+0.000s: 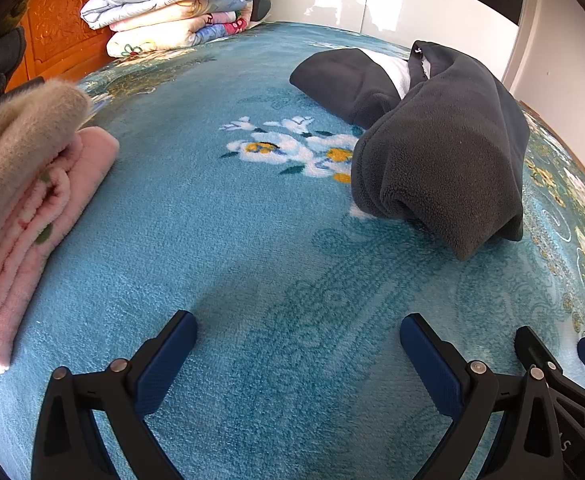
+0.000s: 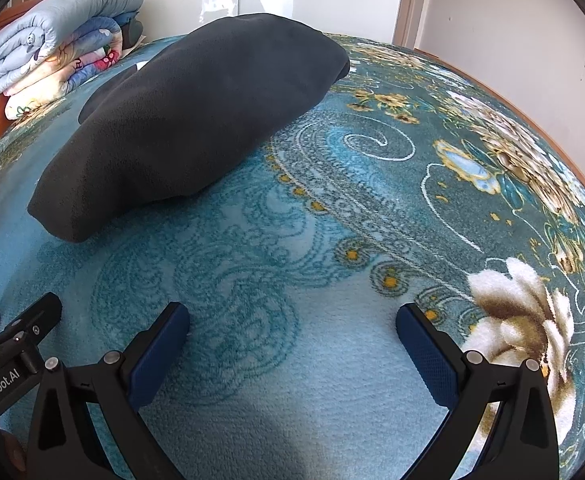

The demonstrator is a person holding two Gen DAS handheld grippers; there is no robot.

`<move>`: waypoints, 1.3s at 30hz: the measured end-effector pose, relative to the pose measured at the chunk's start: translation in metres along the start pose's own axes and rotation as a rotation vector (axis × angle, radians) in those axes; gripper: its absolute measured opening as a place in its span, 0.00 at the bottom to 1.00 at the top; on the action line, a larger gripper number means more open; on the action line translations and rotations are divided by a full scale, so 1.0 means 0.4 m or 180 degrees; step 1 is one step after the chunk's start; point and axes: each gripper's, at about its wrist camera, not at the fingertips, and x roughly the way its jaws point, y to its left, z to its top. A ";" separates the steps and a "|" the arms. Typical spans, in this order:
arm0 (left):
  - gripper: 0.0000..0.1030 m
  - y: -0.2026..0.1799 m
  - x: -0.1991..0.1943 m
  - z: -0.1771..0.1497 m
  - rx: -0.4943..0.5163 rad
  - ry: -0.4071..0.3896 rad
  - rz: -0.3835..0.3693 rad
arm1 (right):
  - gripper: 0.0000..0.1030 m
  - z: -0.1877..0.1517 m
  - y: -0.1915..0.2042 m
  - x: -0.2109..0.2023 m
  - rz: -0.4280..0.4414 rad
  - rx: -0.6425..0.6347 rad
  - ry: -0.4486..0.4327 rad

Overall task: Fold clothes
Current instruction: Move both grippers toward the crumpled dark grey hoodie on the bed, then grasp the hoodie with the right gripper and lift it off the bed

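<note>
A dark grey fleece garment (image 1: 440, 160) lies bunched in a heap on the blue flowered blanket (image 1: 232, 240), with a white lining showing at its far end. In the right wrist view the same fleece garment (image 2: 196, 120) fills the upper left. My left gripper (image 1: 298, 332) hovers open over bare blanket, short of the garment and left of it. My right gripper (image 2: 292, 320) is open too, over the blanket (image 2: 332, 360) with the garment ahead and to the left. Each gripper's tip shows at the edge of the other's view. Nothing is between either pair of fingers.
Folded clothes, a beige piece on a pink one (image 1: 32, 200), sit at the left edge. A stack of folded quilts (image 1: 172, 4) rests at the far end against an orange headboard (image 1: 52, 36). White walls bound the bed on the right (image 2: 512, 60).
</note>
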 end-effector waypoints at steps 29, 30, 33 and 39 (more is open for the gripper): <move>1.00 0.234 -0.060 0.012 -0.1008 -0.0269 0.0142 | 0.31 0.214 0.301 0.009 -0.0318 -0.1611 -0.0702; 1.00 0.232 -0.060 0.013 -0.0994 -0.0278 0.0115 | 0.25 0.238 0.284 0.008 -0.0306 -0.1430 -0.0683; 1.00 0.218 -0.062 0.018 -0.0918 -0.0327 -0.0055 | 0.20 0.304 0.157 -0.044 -0.0139 -0.0679 -0.0749; 1.00 0.153 -0.076 0.033 -0.0606 -0.0479 -0.0275 | 0.15 0.360 -0.096 -0.185 0.0035 0.0272 -0.1042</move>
